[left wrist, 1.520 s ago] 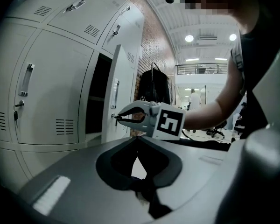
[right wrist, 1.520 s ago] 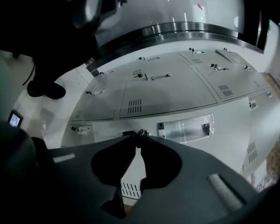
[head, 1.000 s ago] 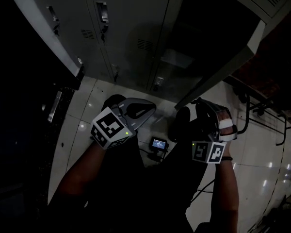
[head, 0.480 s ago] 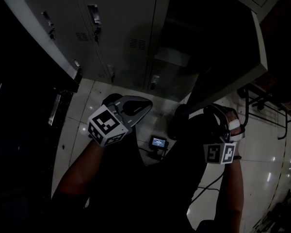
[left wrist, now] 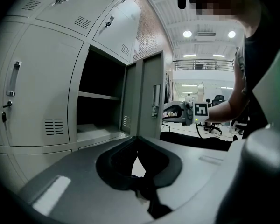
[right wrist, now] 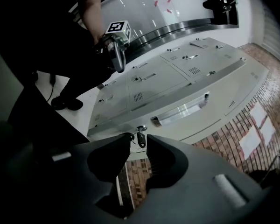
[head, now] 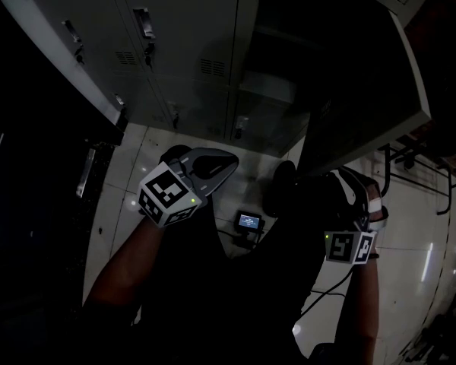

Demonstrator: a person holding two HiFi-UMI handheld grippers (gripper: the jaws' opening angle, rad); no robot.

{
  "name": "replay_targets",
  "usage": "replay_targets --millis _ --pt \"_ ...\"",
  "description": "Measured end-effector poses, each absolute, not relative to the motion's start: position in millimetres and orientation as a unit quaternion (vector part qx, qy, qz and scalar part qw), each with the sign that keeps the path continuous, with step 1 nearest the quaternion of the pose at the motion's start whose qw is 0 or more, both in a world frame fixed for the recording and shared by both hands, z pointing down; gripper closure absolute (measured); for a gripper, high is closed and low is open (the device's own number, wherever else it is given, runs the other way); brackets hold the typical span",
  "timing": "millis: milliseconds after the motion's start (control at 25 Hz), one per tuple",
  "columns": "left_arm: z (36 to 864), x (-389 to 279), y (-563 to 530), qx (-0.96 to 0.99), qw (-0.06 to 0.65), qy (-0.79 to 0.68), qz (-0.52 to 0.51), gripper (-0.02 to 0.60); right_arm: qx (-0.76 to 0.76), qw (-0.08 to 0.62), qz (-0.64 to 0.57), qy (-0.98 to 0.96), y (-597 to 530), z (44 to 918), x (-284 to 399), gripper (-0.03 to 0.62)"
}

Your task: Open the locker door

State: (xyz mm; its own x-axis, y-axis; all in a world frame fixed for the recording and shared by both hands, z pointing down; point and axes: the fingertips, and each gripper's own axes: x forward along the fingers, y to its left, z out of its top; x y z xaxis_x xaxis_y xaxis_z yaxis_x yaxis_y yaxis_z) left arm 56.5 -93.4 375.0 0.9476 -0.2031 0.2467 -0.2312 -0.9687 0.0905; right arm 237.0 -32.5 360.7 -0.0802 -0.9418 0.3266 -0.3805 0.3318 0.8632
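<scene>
Locker door is standing wide. Right gripper jaws are sitting slightly apart around key; left gripper clenched, empty. Withdrawing straight avoids snagging.

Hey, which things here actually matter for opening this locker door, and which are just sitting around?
In the job:
locker door, standing open
right gripper, jaws parted round the key hanging at the door's lock

Just there:
left gripper, shut and empty
closed lockers
small lit device with a cable
</scene>
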Motion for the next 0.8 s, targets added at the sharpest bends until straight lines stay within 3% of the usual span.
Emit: replay_targets --millis 160,320,440,640,800 --pt "376 57 -93 0.985 0.059 -0.110 0.120 0.571 0.542 0.404 -0.271 -0.685 -17 335 235 0.490" --pt "376 56 -94 0.985 0.057 -0.110 0.121 0.571 0.579 0.265 -0.190 -0.747 -13 317 216 0.592" --pt "376 56 -94 0.985 0.056 -0.111 0.122 0.571 0.562 0.192 -0.114 -0.796 -24 323 196 0.592" --pt "376 55 -93 0.985 0.058 -0.111 0.123 0.571 0.532 0.132 -0.023 -0.836 -44 341 171 0.592" --pt "377 54 -93 0.984 0.059 -0.111 0.124 0.571 0.514 0.130 0.008 -0.848 -53 356 160 0.592"
